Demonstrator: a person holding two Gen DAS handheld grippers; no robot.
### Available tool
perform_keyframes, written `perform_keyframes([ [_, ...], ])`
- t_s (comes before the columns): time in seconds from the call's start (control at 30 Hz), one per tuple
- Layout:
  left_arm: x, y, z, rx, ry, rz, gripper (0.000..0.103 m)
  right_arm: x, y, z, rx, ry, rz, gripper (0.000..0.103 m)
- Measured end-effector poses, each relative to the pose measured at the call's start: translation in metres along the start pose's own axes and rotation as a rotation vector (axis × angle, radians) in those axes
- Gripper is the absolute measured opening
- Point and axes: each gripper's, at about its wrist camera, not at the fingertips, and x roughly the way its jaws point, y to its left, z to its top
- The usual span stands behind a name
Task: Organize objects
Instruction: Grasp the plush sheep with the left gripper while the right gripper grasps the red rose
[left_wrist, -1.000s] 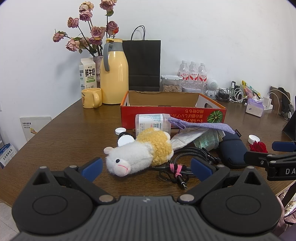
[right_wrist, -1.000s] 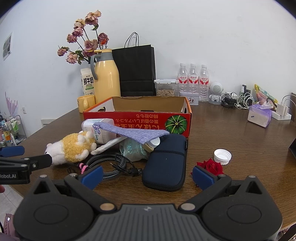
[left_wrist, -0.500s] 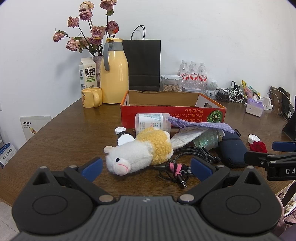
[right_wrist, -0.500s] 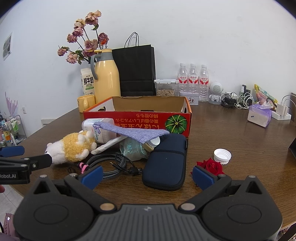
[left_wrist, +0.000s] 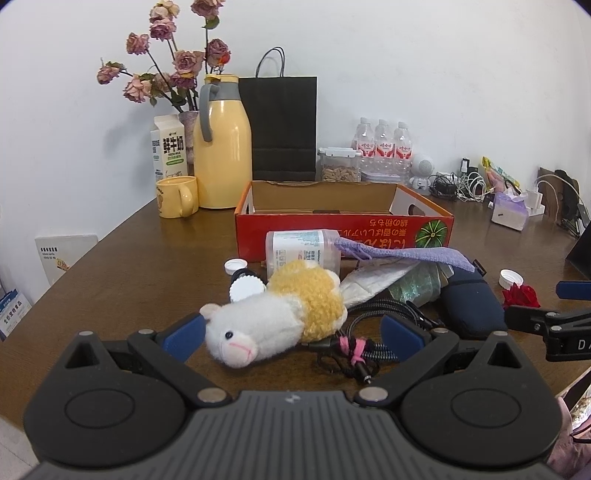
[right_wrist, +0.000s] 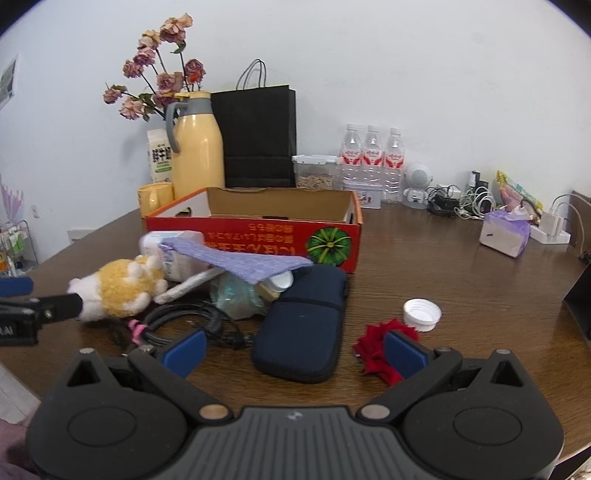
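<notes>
Two grippers: both spread wide, neither holding anything, low over the wooden table (left_wrist: 122, 266)
Left gripper (left_wrist: 291, 334): blue pads either side of the plush toy's head, jaws apart; whether the left pad touches the toy's ear I cannot tell
Right gripper (right_wrist: 293, 349): jaws wide, with the near end of the navy pouch between the pads; its right pad stands in front of the red fabric rose
Plush toy (left_wrist: 275, 319): white and yellow, lying on its side, face toward the left camera
Cable bundle (left_wrist: 365, 334): black, tied with a pink band, just beside the toy
Navy pouch (right_wrist: 304, 325): flat on the table, far end near the box
Red fabric rose (right_wrist: 375, 345): right of the pouch, with a white cap (right_wrist: 422, 314) just behind it
Purple cloth (right_wrist: 240, 258): draped over a lying plastic bottle (left_wrist: 301, 249) and crumpled wrappers
Red cardboard box (right_wrist: 258, 236): open-topped, behind the pile
Behind the box: yellow thermos (left_wrist: 221, 147), black paper bag (left_wrist: 282, 125), yellow mug (left_wrist: 177, 195)
</notes>
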Motion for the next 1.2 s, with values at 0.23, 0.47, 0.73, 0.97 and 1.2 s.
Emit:
perform_keyframes([
  [0.23, 0.03, -0.003, 0.013, 0.023, 0.025, 0.02, 0.103, 0.022, -0.026, 0.0, -0.021, 0.045, -0.061, 0.103],
  [0.47, 0.066, -0.007, 0.027, 0.016, 0.099, 0.045, 0.103, 0.049, -0.053, 0.003, -0.022, 0.1, -0.074, 0.094],
  [0.73, 0.097, -0.009, 0.03, -0.022, 0.169, 0.063, 0.103, 0.064, -0.073, 0.005, -0.006, 0.137, -0.034, 0.075],
  [0.97, 0.106, -0.012, 0.026, -0.006, 0.199, 0.068, 0.085, 0.074, -0.084, -0.001, 0.019, 0.189, 0.019, 0.053],
  [1.2, 0.094, -0.009, 0.024, -0.003, 0.165, 0.029, 0.061, 0.075, -0.081, 0.003, -0.012, 0.187, 0.068, 0.04],
])
